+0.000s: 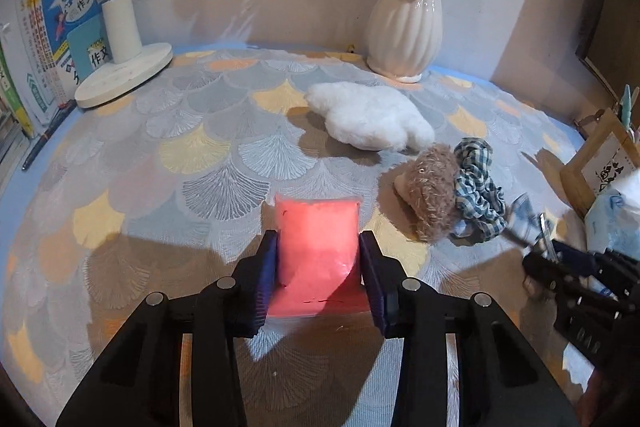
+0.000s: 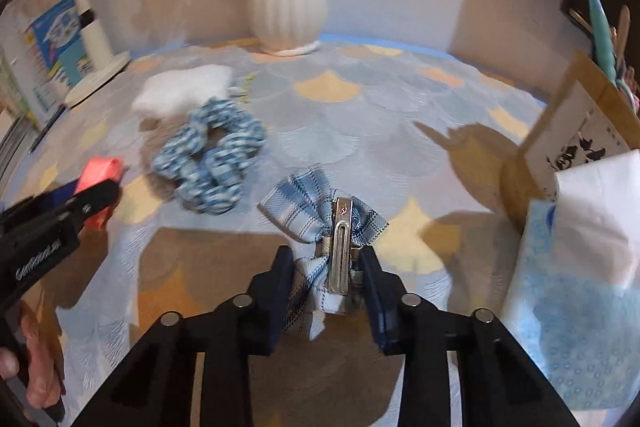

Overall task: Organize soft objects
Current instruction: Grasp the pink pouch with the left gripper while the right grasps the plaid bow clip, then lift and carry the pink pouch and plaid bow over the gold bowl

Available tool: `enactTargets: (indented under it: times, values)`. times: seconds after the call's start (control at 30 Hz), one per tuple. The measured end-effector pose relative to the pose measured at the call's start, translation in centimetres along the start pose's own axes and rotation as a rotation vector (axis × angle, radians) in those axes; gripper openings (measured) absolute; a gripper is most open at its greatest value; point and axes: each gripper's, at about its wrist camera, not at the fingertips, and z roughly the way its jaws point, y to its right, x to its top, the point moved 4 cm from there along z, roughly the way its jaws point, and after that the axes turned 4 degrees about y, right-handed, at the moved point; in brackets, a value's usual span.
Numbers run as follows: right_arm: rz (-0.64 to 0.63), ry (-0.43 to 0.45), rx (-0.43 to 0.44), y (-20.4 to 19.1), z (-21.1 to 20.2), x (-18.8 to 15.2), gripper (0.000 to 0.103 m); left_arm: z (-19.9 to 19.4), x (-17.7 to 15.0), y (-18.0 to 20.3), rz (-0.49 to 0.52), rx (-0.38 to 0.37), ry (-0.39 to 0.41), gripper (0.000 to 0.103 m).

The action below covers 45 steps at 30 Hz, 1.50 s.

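Note:
A pink soft packet (image 1: 316,247) lies on the patterned tablecloth, and my left gripper (image 1: 319,241) is shut on it, pads pressing both sides. The right wrist view shows the same pink packet (image 2: 102,167) at far left. My right gripper (image 2: 326,257) is shut on a blue plaid bow hair clip (image 2: 304,205), its metal clip facing up. A white plush (image 1: 368,117), a brown fuzzy toy (image 1: 432,191) and a blue checked scrunchie (image 1: 478,187) lie loose to the right of the packet. The scrunchie (image 2: 210,161) sits left of the bow.
A white ribbed vase (image 1: 404,23) with flowers stands at the back. The lamp base (image 1: 124,75), books (image 1: 60,27) and a pen (image 1: 40,143) are at the left. At the right edge stand a wooden holder (image 2: 568,131) and a tissue pack (image 2: 576,291).

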Motion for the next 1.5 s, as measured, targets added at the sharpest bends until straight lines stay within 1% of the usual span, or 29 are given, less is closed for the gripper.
enactTargets:
  times: [0.2, 0.27, 0.33, 0.43, 0.57, 0.63, 0.73, 0.9, 1.0, 1.03, 1.1, 1.13, 1.2, 1.27, 1.33, 1.4, 1.43, 1.5]
  values:
    - [-0.064, 0.012, 0.139, -3.2, -2.3, -2.7, 0.031, -1.0, -0.1, 0.3, 0.007, -0.011, 0.041, 0.037]
    - [-0.077, 0.018, 0.207, -4.0, -3.4, -3.8, 0.031, -1.7, -0.2, 0.5, 0.013, 0.002, 0.062, 0.037]
    - [-0.074, 0.031, 0.267, -4.2, -4.7, -4.8, 0.031, -2.6, -0.7, 0.9, 0.015, -0.003, 0.076, 0.037]
    - [-0.067, 0.052, 0.291, -4.0, -6.2, -5.4, 0.031, -4.2, -1.8, 1.7, 0.022, -0.034, 0.093, 0.037]
    - [-0.009, 0.098, 0.347, -2.3, -9.2, -5.1, 0.031, -6.3, -2.9, 3.5, 0.030, -0.092, 0.100, 0.037]
    - [0.014, 0.135, 0.349, -1.2, -11.1, -4.8, 0.031, -7.4, -2.8, 4.6, 0.030, -0.125, 0.094, 0.037]
    - [0.050, 0.191, 0.344, 0.9, -13.4, -4.2, 0.031, -9.5, -1.9, 6.1, 0.028, -0.178, 0.126, 0.037]
    - [0.152, 0.271, 0.302, 6.3, -16.8, -3.4, 0.031, -13.4, 0.8, 10.6, 0.081, -0.249, 0.207, 0.037]
    - [0.242, 0.313, 0.256, 10.9, -18.1, -3.2, 0.031, -15.0, 1.7, 14.8, 0.156, -0.266, 0.240, 0.037]
    - [0.269, 0.323, 0.238, 12.3, -18.4, -3.1, 0.031, -15.4, 1.9, 16.7, 0.180, -0.284, 0.245, 0.037]
    - [0.329, 0.345, 0.184, 16.0, -19.0, -3.0, 0.031, -15.5, 2.2, 19.2, 0.208, -0.320, 0.243, 0.037]
    - [0.354, 0.355, 0.148, 17.9, -19.4, -3.1, 0.031, -15.3, 2.5, 21.3, 0.228, -0.345, 0.236, 0.037]
    - [0.417, 0.370, 0.053, 22.1, -20.0, -3.1, 0.031, -14.9, 3.2, 24.6, 0.264, -0.366, 0.223, 0.037]
    - [0.484, 0.369, -0.018, 26.3, -20.4, -3.3, 0.031, -14.5, 3.9, 28.1, 0.297, -0.386, 0.216, 0.037]
    - [0.565, 0.364, -0.062, 30.2, -20.3, -3.9, 0.031, -14.0, 4.6, 31.9, 0.324, -0.432, 0.204, 0.037]
    - [0.624, 0.362, -0.080, 33.1, -20.2, -4.6, 0.031, -13.6, 5.1, 34.9, 0.354, -0.459, 0.194, 0.037]
    - [0.650, 0.356, -0.094, 34.5, -20.0, -5.0, 0.031, -13.2, 5.2, 36.9, 0.382, -0.465, 0.187, 0.037]
    - [0.670, 0.348, -0.111, 36.0, -19.8, -5.4, 0.031, -12.5, 5.5, 39.6, 0.413, -0.484, 0.175, 0.037]
